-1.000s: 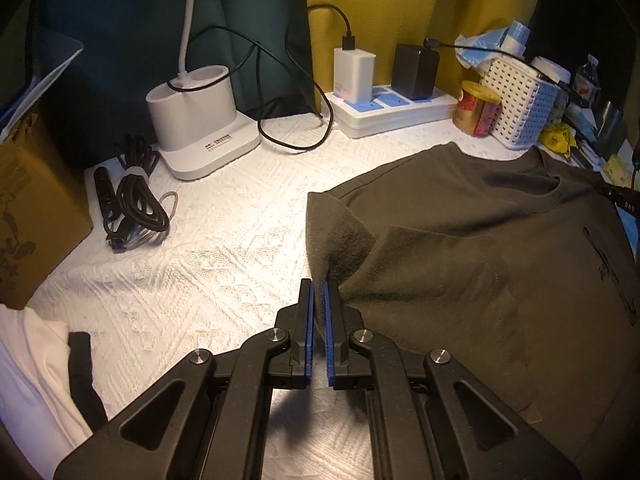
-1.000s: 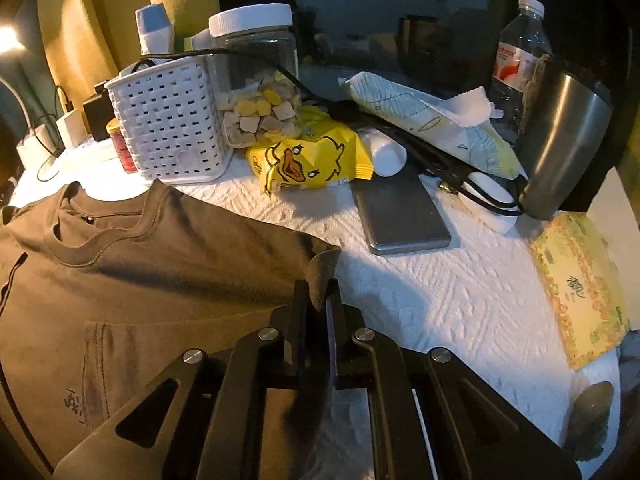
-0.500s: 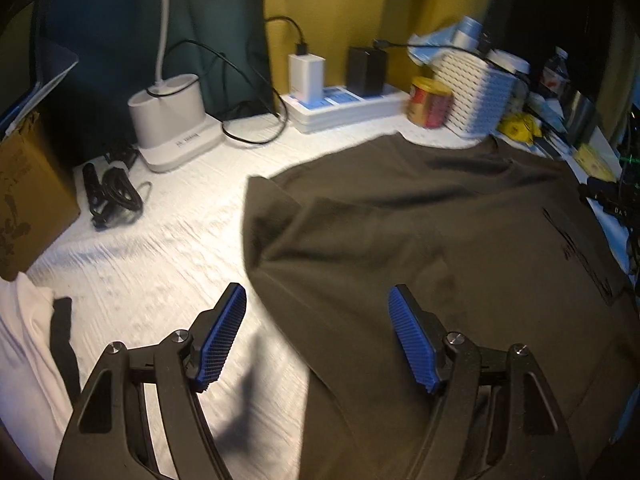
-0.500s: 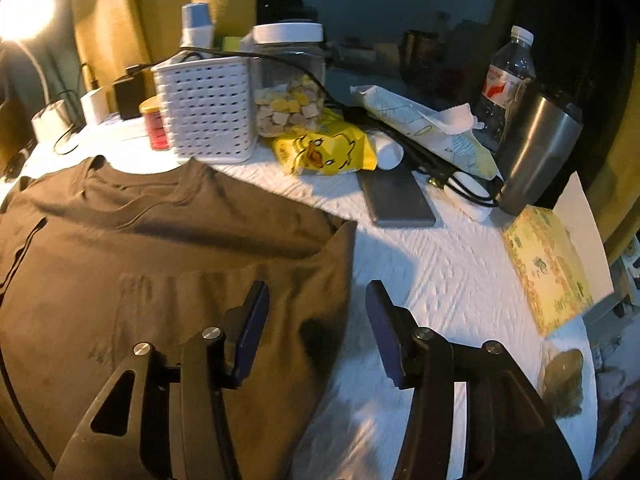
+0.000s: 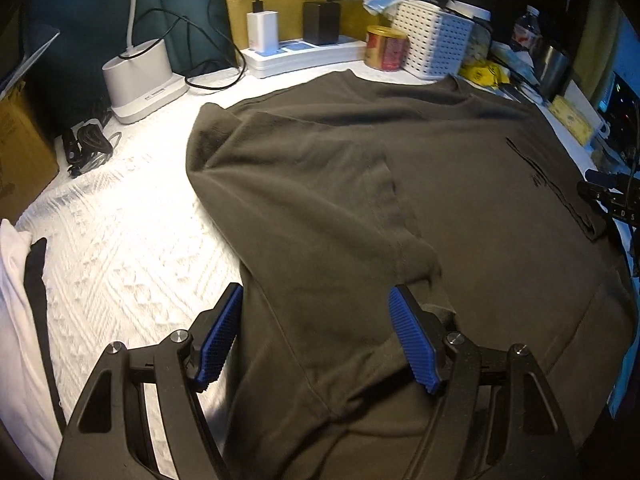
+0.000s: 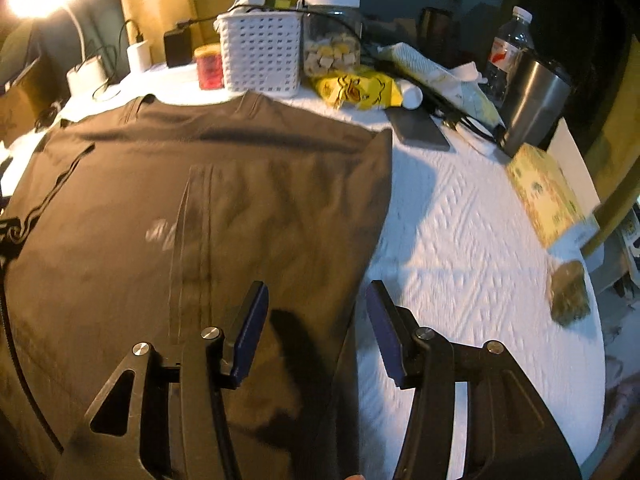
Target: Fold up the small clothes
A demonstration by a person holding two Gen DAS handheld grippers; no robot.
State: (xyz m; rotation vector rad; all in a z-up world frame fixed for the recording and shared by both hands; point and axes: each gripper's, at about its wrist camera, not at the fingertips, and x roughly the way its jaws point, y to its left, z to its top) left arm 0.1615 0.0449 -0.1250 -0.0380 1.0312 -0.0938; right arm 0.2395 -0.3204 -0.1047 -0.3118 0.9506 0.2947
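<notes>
The dark brown T-shirt (image 5: 400, 168) lies flat on the white textured table cover (image 5: 120, 248), collar at the far side by the white basket (image 5: 432, 46), body running near-to-far, both sleeves folded in over the chest. Your left gripper (image 5: 316, 334) hangs over the shirt's left folded edge at the near end, jaws spread wide, gripping nothing; the edge runs far-left to near-right between the blue pads (image 5: 412, 340). Your right gripper (image 6: 312, 328) sits over the right folded edge, also spread and empty; that edge passes between its fingers, cloth to the left, bare cover (image 6: 460, 240) to the right. Each hand is nearest its own side. Judging from this, the coming move turns on the long axis: the hem, out of view, probably lies nearer you than the jaws.
</notes>
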